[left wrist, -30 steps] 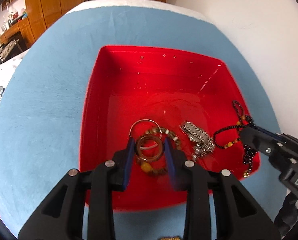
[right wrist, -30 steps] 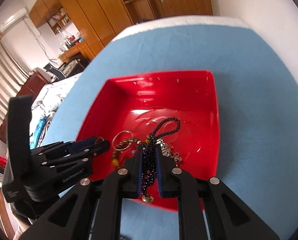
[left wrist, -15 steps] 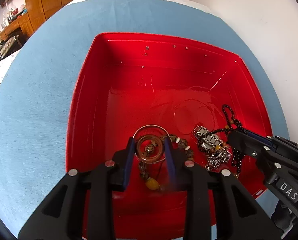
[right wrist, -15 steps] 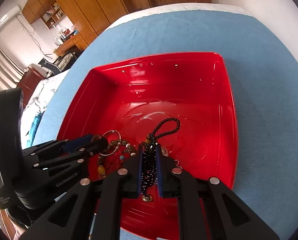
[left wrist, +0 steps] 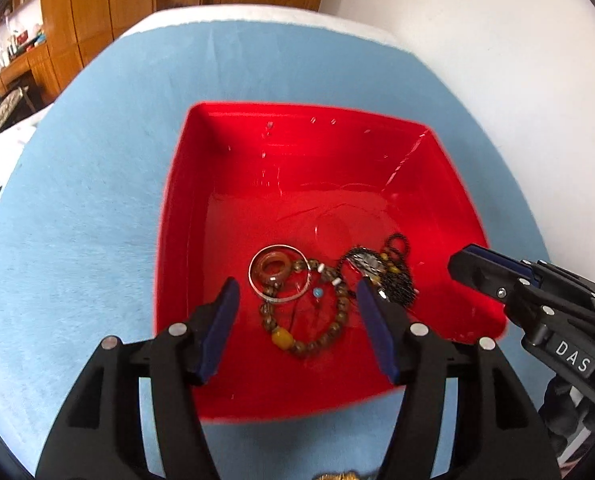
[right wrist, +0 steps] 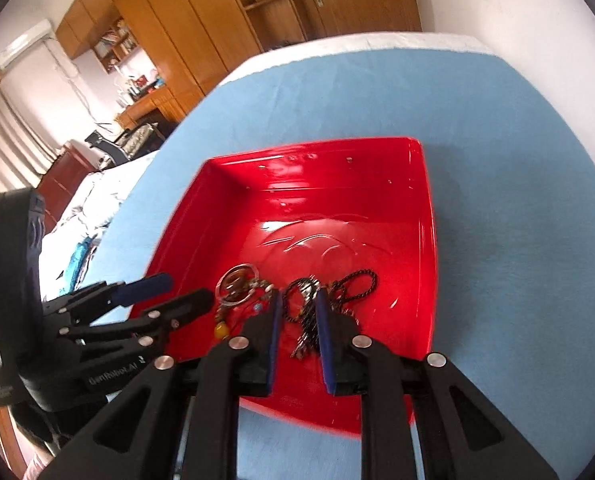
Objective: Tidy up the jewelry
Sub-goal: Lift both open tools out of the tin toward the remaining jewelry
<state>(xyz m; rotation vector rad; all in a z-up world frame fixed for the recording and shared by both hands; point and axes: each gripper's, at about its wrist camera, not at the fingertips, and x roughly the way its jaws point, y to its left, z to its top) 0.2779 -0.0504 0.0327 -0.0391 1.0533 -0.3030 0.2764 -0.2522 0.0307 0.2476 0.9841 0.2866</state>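
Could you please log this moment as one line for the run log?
left gripper: opening, nothing held | right gripper: opening, nothing gripped | brown ring, bead bracelet, black bead necklace: lying in red tray

Bright daylight fills both fisheye views, glare streaks the glossy red tray (left wrist: 185, 208), edges bend and darken into a vignette, and slight blur softens detail.

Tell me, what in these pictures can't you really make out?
- Left wrist view: a gold-coloured thing at the bottom edge, cut off by the frame.
- Left wrist view: the silver piece and black bead strand lie tangled, partly behind a finger; where each ends is unclear.
- Right wrist view: the near part of the red tray is hidden by the right gripper; its opening fingers straddle the blurred strand.
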